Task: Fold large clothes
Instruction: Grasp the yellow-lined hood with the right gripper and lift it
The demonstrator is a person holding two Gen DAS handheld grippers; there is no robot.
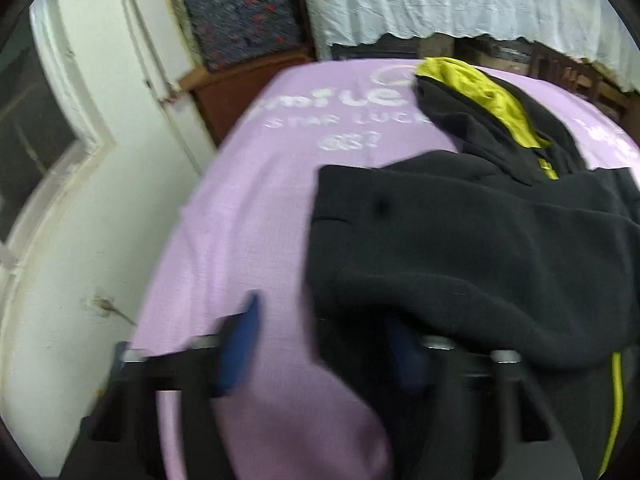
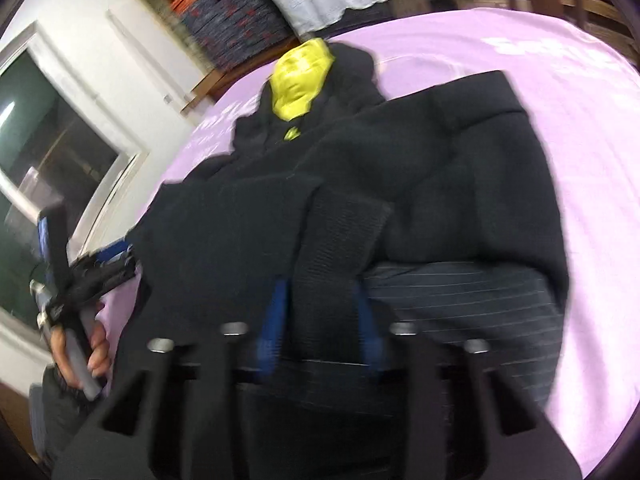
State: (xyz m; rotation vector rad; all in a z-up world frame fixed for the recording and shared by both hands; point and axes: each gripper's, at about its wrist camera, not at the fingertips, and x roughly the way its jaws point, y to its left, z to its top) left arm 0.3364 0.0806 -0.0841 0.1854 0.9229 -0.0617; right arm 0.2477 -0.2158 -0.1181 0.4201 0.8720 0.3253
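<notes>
Probably a home bedroom, though blurred: lilac printed sheet (image 1: 240, 208) over a bed, white window frame (image 2: 132, 152), stacked folded textiles (image 1: 244, 16).

Each view is taken from a wrist camera, aimed forward and downward along the fingers, close above the cloth (image 1: 240, 208). The jacket (image 1: 460, 240) is shared by both views, centred in the right view and at frame right in the left view.
</notes>
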